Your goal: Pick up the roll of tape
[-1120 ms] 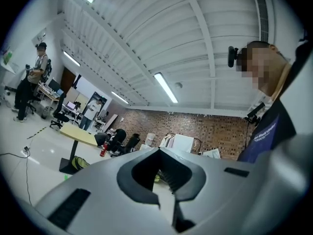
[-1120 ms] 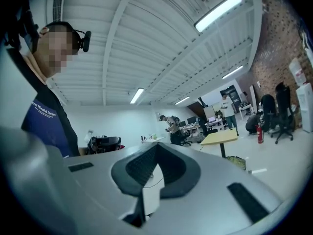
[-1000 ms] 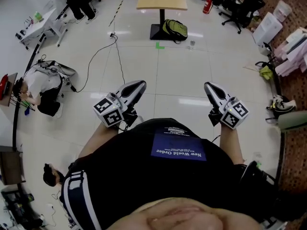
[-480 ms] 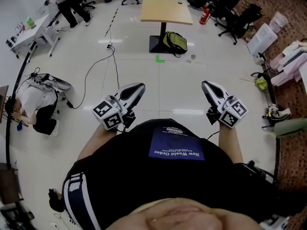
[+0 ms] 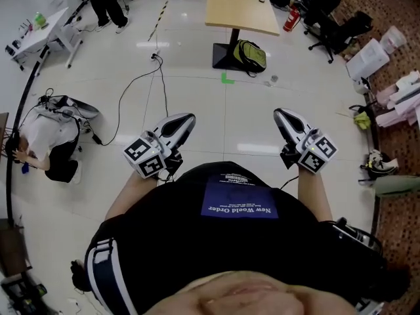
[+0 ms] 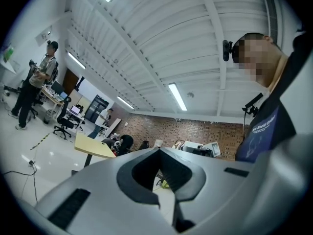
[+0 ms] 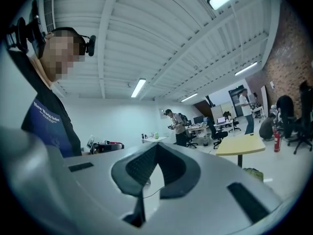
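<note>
No roll of tape shows in any view. In the head view my left gripper [image 5: 187,118] and right gripper [image 5: 281,115] are held out level in front of the person's body, above the white floor. Both point toward a wooden table [image 5: 243,12] that stands far ahead. In the left gripper view the left gripper [image 6: 159,149] has its jaws meeting at the tips with nothing between them. The right gripper [image 7: 156,145] looks the same in its own view, shut and empty. A small object near the table's far edge is too small to identify.
A green backpack [image 5: 249,54] leans at the table's foot, and a red fire extinguisher [image 5: 291,20] stands beside it. A black cable [image 5: 141,77] runs over the floor at the left. A person crouches at the far left [image 5: 46,133]. Office chairs [image 5: 335,28] stand at the right.
The table, the backpack and the floor marks have slid nearer and to the right in the head view. Both grippers keep the same pose in front of the body.
</note>
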